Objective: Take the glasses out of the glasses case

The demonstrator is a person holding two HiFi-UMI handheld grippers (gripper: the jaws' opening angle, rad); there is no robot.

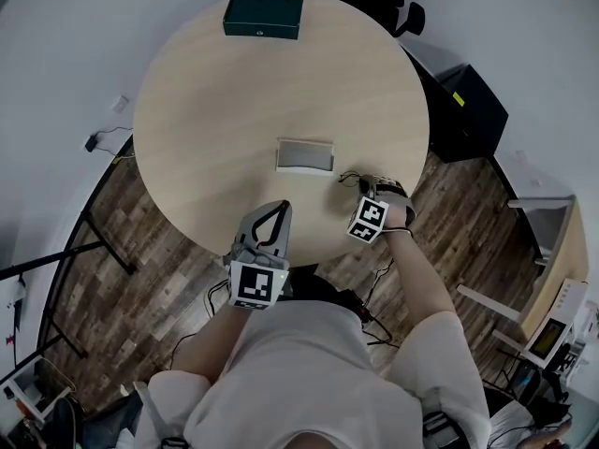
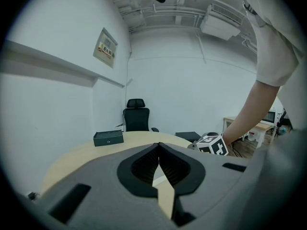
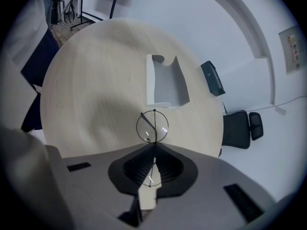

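Glasses (image 3: 152,126) in right gripper's (image 3: 154,145) jaws, near glasses case (image 3: 165,83); wall poster (image 2: 106,48) illegible.

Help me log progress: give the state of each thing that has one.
glasses case: open, empty.
right gripper: shut on the glasses.
glasses: out of the case, clamped by one lens.
left gripper: shut, empty.
dark box: lid closed.
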